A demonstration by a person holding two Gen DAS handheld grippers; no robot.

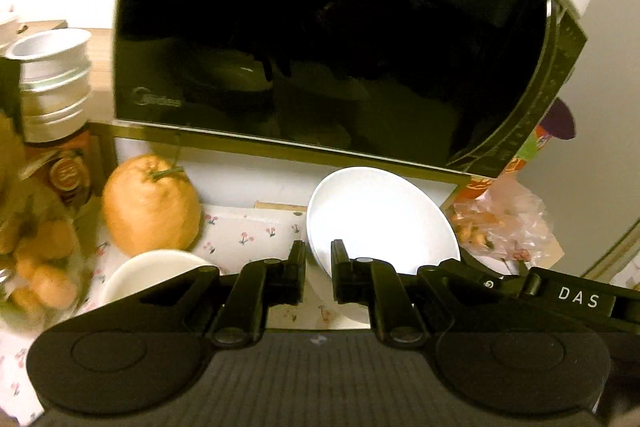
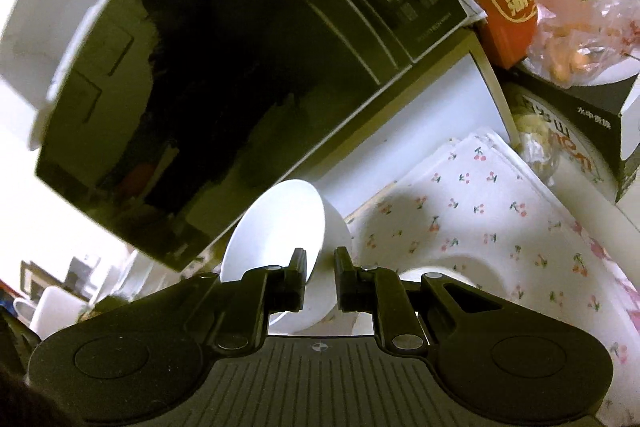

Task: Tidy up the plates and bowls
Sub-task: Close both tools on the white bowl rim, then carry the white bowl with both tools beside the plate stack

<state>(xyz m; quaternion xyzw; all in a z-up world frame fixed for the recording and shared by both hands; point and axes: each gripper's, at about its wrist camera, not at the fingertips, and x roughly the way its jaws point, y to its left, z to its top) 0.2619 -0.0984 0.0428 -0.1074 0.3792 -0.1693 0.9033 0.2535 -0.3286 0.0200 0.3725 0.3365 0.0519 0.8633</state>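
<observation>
On my left, a second bowl (image 1: 152, 271) sits loose on the cherry cloth (image 1: 248, 231). My left gripper (image 1: 318, 273) pinches the rim of a tilted white bowl (image 1: 380, 223); my right gripper (image 2: 320, 277) seemingly pinches another bowl (image 2: 280, 227), lifted. Stacking looks barely begun.

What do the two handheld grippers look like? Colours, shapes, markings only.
Both are matte black plastic. The left gripper and the right gripper each have two short flat fingers on hinged linkage arms with silver pivot pins, two round domed housings at the sides, and a ribbed dark grey body with a small crosshair mark between them. White letters "DAS" show in the left wrist view. No cables or sleeves are visible.
</observation>
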